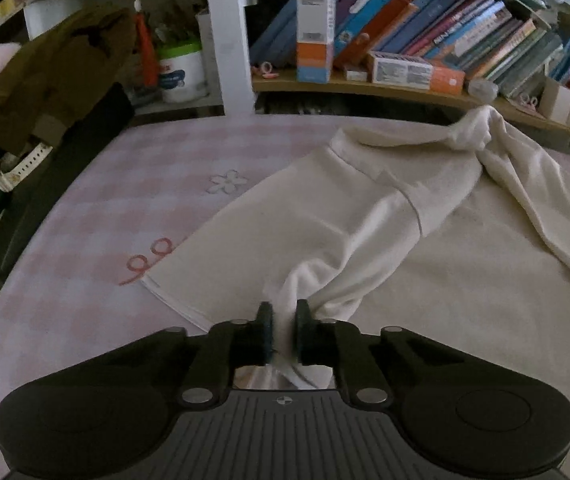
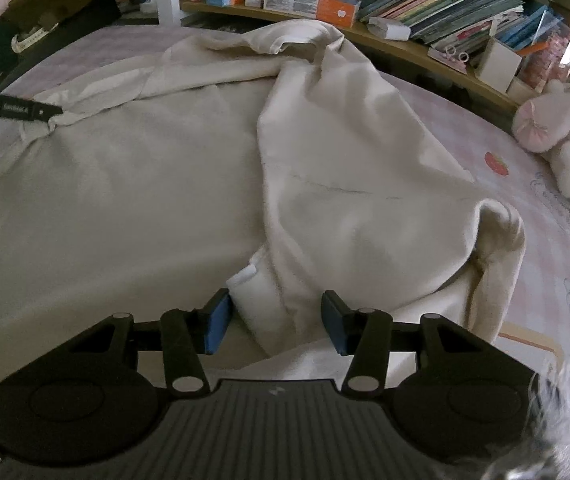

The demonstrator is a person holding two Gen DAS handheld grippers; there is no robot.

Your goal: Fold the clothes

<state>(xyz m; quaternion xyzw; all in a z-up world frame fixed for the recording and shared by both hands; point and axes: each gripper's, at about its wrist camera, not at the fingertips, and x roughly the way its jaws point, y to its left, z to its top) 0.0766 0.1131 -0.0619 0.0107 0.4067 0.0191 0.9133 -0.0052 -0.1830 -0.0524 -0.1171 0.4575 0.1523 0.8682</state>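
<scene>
Cream garment [image 1: 325, 216] lay spread over the pink checked bedsheet [image 1: 105, 200], crumpled toward the bookshelf [image 1: 365, 88]. Left gripper [image 1: 283, 330] was clamped on a bunched sleeve fold [image 1: 309, 280] near the garment's left side; in the right view its tip [image 2: 45, 111] showed pinching cloth there. Right gripper [image 2: 275, 320] straddled a folded edge [image 2: 257, 292], jaws apart, blue pads [image 2: 217, 328] beside the cloth; contact unclear. Plush toy [image 2: 557, 128] sat at the right of the bed.

Dim, flat indoor light; strong fisheye bending at the edges; lower-right corner of right view smeared.
</scene>
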